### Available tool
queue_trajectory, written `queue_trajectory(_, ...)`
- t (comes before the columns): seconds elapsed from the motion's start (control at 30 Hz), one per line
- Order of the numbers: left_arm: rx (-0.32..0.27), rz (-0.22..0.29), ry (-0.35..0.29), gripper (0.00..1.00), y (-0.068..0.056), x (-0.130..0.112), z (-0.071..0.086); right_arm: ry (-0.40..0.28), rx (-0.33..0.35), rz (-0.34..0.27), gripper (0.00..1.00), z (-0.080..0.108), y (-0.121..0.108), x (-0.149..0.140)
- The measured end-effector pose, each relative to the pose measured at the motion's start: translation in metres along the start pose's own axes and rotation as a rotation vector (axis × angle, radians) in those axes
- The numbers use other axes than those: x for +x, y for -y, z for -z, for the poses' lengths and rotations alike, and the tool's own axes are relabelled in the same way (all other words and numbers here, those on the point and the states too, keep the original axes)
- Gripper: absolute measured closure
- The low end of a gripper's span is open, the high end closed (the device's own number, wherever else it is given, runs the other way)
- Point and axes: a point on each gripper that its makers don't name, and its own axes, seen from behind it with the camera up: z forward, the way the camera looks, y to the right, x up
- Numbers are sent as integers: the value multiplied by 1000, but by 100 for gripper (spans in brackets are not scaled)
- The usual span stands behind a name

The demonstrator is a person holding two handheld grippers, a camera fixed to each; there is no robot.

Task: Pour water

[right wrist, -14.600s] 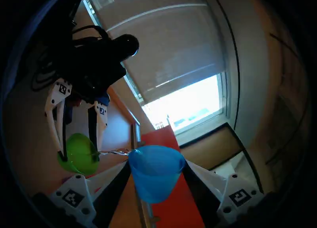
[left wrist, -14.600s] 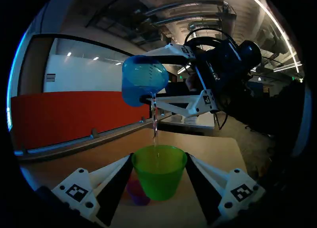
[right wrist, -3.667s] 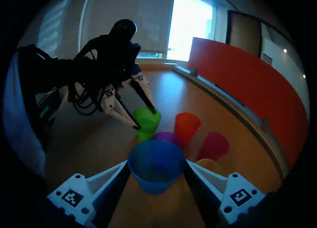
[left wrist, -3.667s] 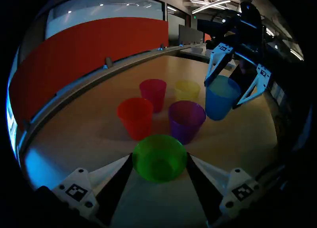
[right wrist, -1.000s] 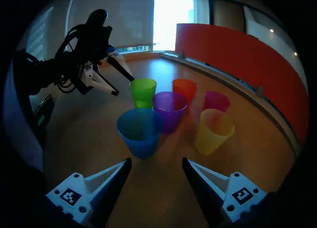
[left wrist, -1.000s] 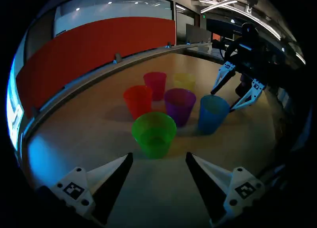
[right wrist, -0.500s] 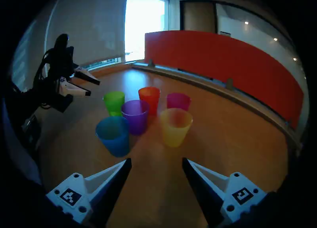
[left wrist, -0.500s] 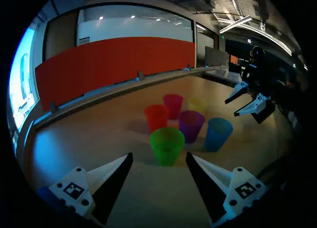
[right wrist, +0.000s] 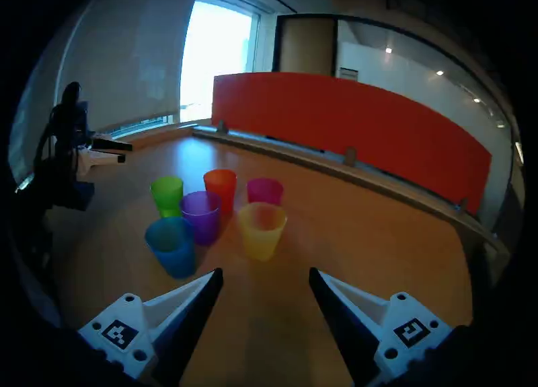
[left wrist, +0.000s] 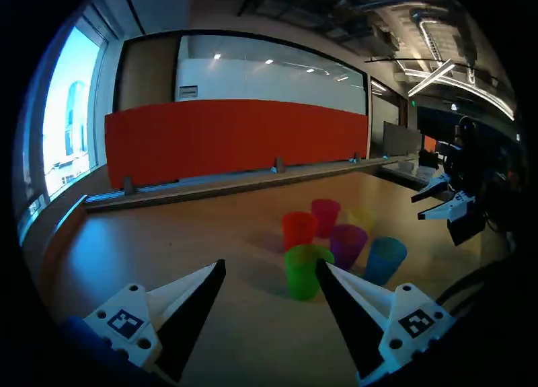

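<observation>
Left gripper (left wrist: 269, 263) and right gripper (right wrist: 264, 271) have pulled back, jaws apart, empty; translucent green cup (left wrist: 302, 274), blue cup (right wrist: 171, 247) stand upright

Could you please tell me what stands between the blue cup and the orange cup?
The purple cup, seen in the right gripper view between the blue cup and the orange cup.

On the worktop (right wrist: 376, 239) six cups (right wrist: 200, 215) stand close together. In the right gripper view two are nearest, two sit behind them, and two stand farthest back. A partition (right wrist: 350, 128) runs behind them along the worktop's far edge.
</observation>
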Motion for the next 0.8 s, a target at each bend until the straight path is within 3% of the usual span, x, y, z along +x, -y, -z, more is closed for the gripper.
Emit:
queue_trajectory(0.27,98,2,-67,1,10,9,16,-104,-119,-10,1,10,-14,23)
queue_trajectory(0.53,192,37,-110,0,21,5,19,-167,-213,-48,0,14,-20,32)
queue_trajectory(0.8,284,41,-163,1,27,14,24,-260,-370,-98,0,21,-38,46)
